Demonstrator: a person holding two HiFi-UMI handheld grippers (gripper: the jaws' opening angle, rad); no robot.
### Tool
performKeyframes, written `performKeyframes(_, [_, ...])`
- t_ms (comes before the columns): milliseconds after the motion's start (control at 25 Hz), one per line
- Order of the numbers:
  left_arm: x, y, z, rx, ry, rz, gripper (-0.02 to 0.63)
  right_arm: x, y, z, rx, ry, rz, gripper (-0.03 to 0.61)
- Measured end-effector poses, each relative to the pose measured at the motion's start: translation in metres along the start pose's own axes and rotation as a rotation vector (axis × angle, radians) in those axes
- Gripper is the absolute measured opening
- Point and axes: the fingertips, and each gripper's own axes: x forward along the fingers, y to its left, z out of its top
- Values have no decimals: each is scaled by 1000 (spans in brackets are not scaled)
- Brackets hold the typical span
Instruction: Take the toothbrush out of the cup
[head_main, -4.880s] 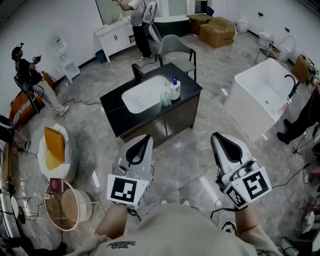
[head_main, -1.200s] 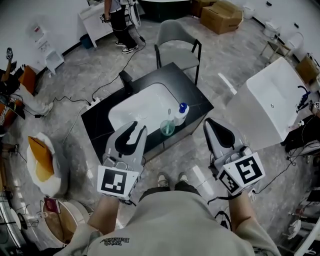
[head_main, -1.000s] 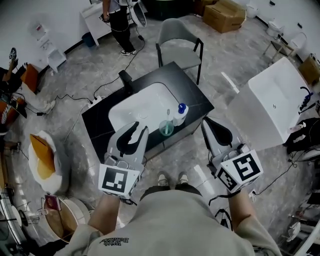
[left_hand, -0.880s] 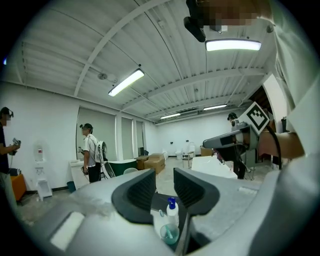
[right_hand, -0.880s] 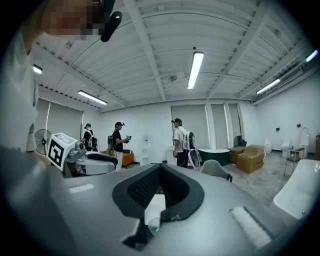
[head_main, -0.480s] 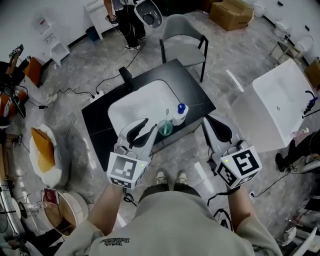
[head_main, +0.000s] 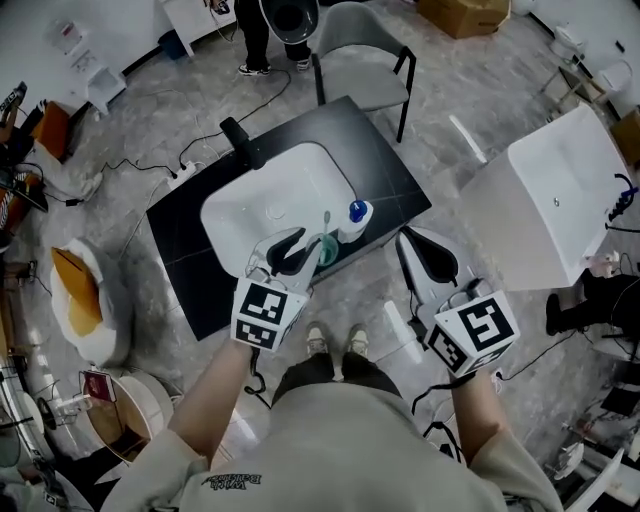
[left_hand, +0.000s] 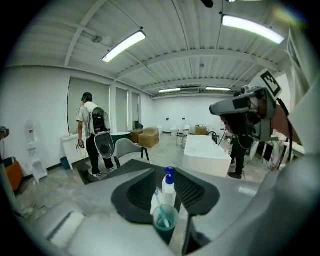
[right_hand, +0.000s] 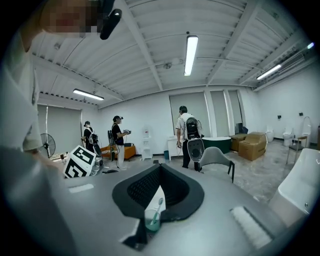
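one toothbrush (left_hand: 158, 197) in one cup (left_hand: 165, 225), one bottle (left_hand: 168, 194); left gripper (head_main: 308, 240) jaws just widening, right gripper (head_main: 405, 240) apart, both empty

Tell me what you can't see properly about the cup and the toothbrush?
- Base of the cup: left gripper view, hidden behind the left gripper's own body; its jaws have just been opening, cup framed between them.
- Bristles of the toothbrush: head view, too small.
- Label on the soap bottle: head and left gripper views, too small.
- Whether the left gripper touches the cup: head view, they overlap.
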Motion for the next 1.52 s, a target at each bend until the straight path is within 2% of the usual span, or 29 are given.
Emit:
performKeyframes(520, [82, 8, -87, -50, 221, -59, 121, 33, -31, -31, 34, 71, -32, 3])
performKeyframes(800, [113, 14, -114, -70, 305, -77, 121, 42, -40, -52, 51, 117, -40, 3])
performKeyframes(1160, [131, 12, -134, -88, 379, -85, 121, 39, -54, -67, 81, 141, -66, 3])
performKeyframes(1320, [133, 10, -138, -96, 379, -78, 63, 34, -58, -69, 88, 137, -77, 3])
performKeyframes(1520, [127, 9, -132, -107, 355, -56, 32, 24, -61, -66, 84, 129, -91, 3])
